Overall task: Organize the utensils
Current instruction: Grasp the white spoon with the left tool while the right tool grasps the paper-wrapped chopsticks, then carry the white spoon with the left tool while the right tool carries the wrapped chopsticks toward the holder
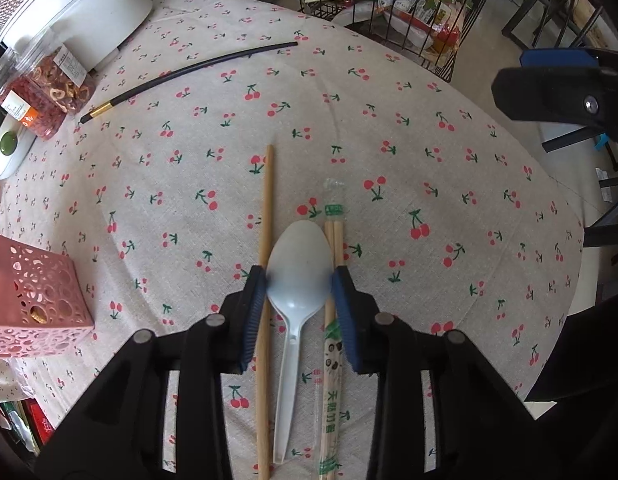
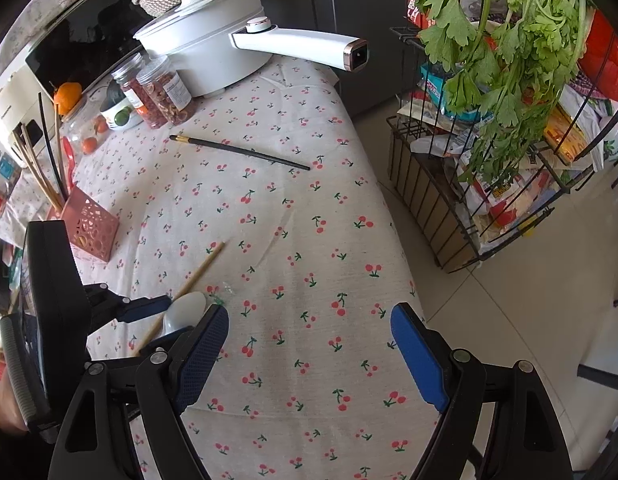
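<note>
A pale blue plastic spoon (image 1: 299, 276) lies on the cherry-print tablecloth (image 1: 349, 120), between a bare wooden chopstick (image 1: 265, 240) and a wrapped pair of chopsticks (image 1: 332, 340). My left gripper (image 1: 299, 280) straddles the spoon's bowl with its blue pads touching both sides. A black chopstick (image 1: 181, 74) lies farther back. The pink perforated utensil holder (image 1: 33, 300) stands at the left; in the right wrist view the holder (image 2: 89, 228) contains several chopsticks and a red spoon. My right gripper (image 2: 309, 344) is open and empty above the cloth; the spoon (image 2: 185, 312) shows at its left.
A white electric pot (image 2: 205, 48) and jars of dried fruit (image 2: 165, 92) stand at the table's back. A wire rack (image 2: 489, 184) with packets and greens stands beside the table's right edge. The right gripper shows in the left wrist view (image 1: 565, 92).
</note>
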`<state>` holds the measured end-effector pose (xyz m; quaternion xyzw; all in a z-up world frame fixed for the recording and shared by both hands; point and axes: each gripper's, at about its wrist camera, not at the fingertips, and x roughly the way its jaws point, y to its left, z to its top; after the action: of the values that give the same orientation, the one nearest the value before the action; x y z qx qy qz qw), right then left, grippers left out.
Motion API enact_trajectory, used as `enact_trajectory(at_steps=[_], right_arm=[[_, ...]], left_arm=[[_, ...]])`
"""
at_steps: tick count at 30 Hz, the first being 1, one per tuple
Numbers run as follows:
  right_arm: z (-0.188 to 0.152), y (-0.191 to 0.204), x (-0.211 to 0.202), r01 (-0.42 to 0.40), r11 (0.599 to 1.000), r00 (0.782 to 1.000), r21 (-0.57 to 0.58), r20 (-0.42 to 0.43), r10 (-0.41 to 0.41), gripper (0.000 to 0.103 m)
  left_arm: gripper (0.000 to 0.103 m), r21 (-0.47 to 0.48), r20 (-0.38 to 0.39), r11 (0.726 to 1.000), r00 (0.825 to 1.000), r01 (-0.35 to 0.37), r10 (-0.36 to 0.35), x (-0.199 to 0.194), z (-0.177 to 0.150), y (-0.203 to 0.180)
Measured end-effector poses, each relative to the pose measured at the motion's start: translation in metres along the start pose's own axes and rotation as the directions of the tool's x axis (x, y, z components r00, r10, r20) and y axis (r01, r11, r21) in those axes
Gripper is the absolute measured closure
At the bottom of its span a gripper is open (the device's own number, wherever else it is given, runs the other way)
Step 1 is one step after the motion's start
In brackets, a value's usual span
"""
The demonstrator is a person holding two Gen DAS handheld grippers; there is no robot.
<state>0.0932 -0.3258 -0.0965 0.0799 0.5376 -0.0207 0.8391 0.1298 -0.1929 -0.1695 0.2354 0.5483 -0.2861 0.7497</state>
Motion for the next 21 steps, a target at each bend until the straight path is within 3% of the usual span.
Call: enact_trajectory(at_steps=[13,21], right_arm=[[-0.002,0.017,0.022,-0.055,0.998,0.996,0.024,-0.068,0.057,0.019],[-0.009,0.043,0.056,-0.112,0.989,0.978,0.1,-0.166,0.127,0.019]], left_arm=[[0.067,-0.168,0.177,0.984,0.984,0.057,-0.026,-0.076,-0.046,0.051],[0.067,-0.281,0.303,0.953,0.953,0.112,-0.022,-0.116,-0.089,0.09]])
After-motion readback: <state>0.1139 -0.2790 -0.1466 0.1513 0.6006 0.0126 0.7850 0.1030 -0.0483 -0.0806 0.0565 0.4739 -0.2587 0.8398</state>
